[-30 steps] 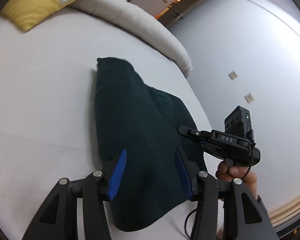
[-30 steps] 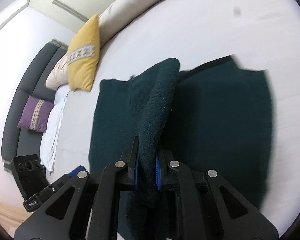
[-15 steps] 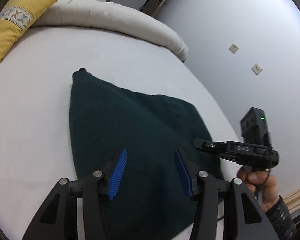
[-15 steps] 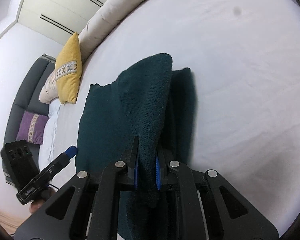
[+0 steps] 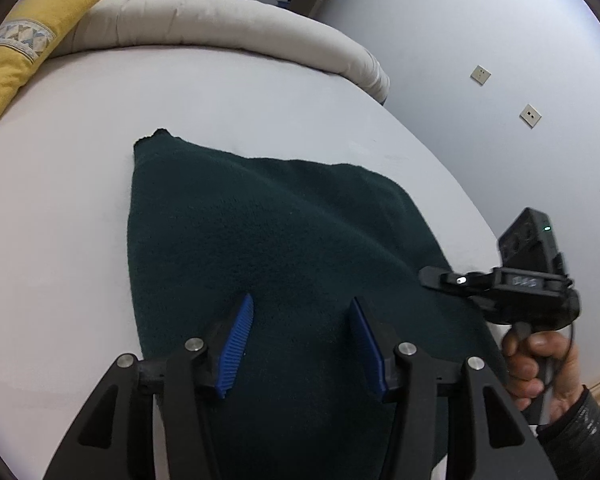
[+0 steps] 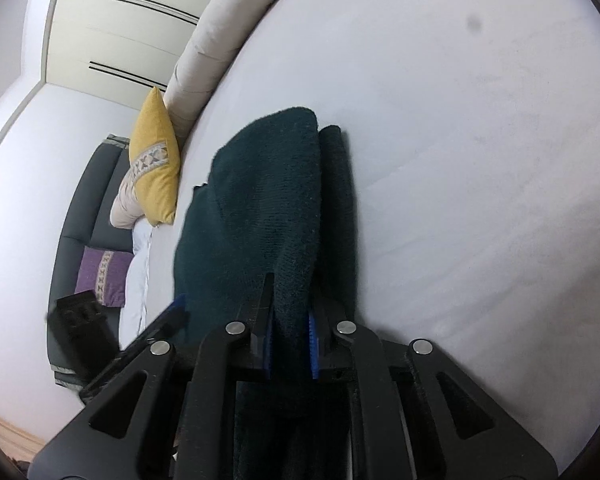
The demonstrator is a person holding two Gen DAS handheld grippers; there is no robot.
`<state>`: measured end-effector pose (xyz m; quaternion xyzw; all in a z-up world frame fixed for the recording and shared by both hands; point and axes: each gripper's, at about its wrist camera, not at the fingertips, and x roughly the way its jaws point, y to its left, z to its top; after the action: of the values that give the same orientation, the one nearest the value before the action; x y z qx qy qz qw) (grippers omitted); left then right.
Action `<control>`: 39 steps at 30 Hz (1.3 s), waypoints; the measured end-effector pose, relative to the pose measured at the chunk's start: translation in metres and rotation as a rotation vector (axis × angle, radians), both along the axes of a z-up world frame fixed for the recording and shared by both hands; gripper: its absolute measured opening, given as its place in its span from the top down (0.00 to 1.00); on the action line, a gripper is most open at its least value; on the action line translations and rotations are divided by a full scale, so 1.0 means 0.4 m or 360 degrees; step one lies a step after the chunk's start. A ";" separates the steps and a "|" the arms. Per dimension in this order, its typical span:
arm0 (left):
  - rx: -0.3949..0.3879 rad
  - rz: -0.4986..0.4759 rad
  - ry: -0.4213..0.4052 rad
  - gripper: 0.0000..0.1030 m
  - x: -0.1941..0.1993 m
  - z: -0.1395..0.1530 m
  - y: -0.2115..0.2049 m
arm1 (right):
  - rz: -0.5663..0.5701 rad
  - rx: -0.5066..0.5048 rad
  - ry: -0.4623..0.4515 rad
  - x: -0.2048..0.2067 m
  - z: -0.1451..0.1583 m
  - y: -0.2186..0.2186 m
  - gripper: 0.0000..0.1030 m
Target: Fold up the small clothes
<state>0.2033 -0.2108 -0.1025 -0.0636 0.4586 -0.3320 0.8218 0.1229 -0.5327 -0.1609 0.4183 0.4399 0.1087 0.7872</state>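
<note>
Folded: one cloth (image 5: 284,248), two grippers.

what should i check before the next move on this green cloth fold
1. Right gripper clamped on the dark green cloth: ok.
2. Left gripper open above the cloth, nothing between its pads: ok.
3. Held edge carried across over the lower layer: ok.
4. Edges of the layers lined up: cannot tell, the cloth hides them.
5. White bed surface beside the cloth bare: ok.
6. Yellow pillow apart from the cloth: ok.
</note>
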 end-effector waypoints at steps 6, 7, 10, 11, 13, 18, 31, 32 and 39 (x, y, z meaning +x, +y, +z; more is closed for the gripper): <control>-0.0035 -0.0006 0.0051 0.49 0.014 -0.004 0.010 | -0.0024 -0.0322 -0.0164 -0.094 0.191 0.095 0.81; -0.0022 -0.0004 0.0047 0.49 0.012 -0.003 0.007 | 0.0037 -0.0328 -0.0193 -0.101 0.208 0.127 0.81; 0.0005 -0.0001 0.0034 0.49 0.009 0.000 -0.001 | 0.0189 -0.0367 -0.0151 -0.102 0.190 0.201 0.81; 0.0009 -0.0008 0.0028 0.49 0.010 -0.002 -0.002 | 0.0211 -0.0370 -0.0066 -0.104 0.147 0.210 0.83; 0.0013 -0.0024 0.0016 0.49 0.006 -0.007 -0.003 | 0.0194 -0.0358 0.0077 -0.112 0.061 0.202 0.88; 0.0039 -0.0036 -0.0014 0.49 0.000 -0.007 -0.005 | 0.0071 -0.0174 -0.0020 -0.196 0.003 0.114 1.00; 0.0228 0.0030 -0.0196 0.55 0.084 0.093 -0.062 | 0.0204 -0.0124 -0.0134 0.034 0.184 0.151 0.92; 0.0289 0.0033 -0.0149 0.55 0.112 0.054 -0.074 | 0.0201 -0.0099 -0.0091 0.056 0.165 0.147 0.92; 0.0260 0.0024 -0.0065 0.50 0.164 -0.026 -0.076 | 0.0097 -0.0018 0.0051 0.183 0.047 0.101 1.00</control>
<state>0.2689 -0.2412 -0.1127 0.0069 0.4668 -0.2885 0.8360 0.1961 -0.4924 -0.1420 0.4020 0.4656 0.1234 0.7787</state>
